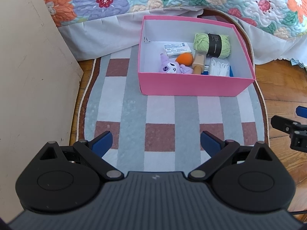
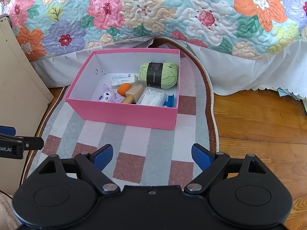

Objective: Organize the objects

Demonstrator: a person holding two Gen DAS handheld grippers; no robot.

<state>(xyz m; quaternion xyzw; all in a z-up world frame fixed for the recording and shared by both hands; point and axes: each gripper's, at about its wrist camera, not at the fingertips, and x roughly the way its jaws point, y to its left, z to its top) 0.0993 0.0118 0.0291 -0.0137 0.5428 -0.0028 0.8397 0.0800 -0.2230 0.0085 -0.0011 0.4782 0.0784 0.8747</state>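
The pink box sits open on the checked rug beside the bed; it contains green yarn, an orange sponge, a purple plush and a wooden-capped bottle; the left claw and right claw hover low over the rug, short of the box; both are spread wide, holding nothing.

Right gripper cut off by right edge of left wrist view; fingertips not shown. Left gripper cut off by left edge of right wrist view. Blue item mostly hidden behind floss-pick box and pink box front wall; identity unclear. Yarn label text, white packet print too small to read.
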